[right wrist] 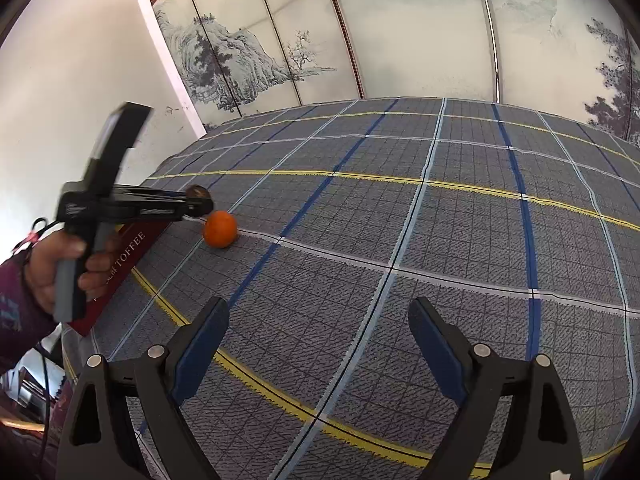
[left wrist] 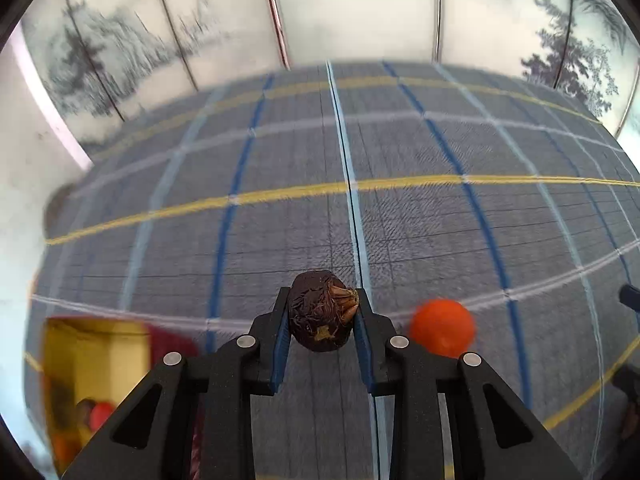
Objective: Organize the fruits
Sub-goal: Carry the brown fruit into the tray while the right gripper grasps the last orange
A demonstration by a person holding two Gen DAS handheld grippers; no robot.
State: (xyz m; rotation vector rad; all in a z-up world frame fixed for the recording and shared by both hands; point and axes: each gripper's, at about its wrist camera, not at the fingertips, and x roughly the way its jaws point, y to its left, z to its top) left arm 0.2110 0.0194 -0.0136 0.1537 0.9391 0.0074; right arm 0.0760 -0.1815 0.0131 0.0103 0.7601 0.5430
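My left gripper (left wrist: 322, 312) is shut on a dark brown wrinkled fruit (left wrist: 322, 310) and holds it above the checked tablecloth. An orange (left wrist: 442, 327) lies on the cloth just to its right. A dark red box with a gold inside (left wrist: 96, 364) sits at lower left, with fruit in it. In the right wrist view the left gripper (right wrist: 198, 200) hovers with the brown fruit (right wrist: 197, 191) over the orange (right wrist: 219, 229) and the red toffee box (right wrist: 128, 256). My right gripper (right wrist: 320, 332) is open and empty above the cloth.
The grey checked tablecloth (right wrist: 400, 240) with blue, yellow and white lines covers the table. A painted folding screen (right wrist: 360, 32) stands behind the far edge. The table's left edge runs beside the red box.
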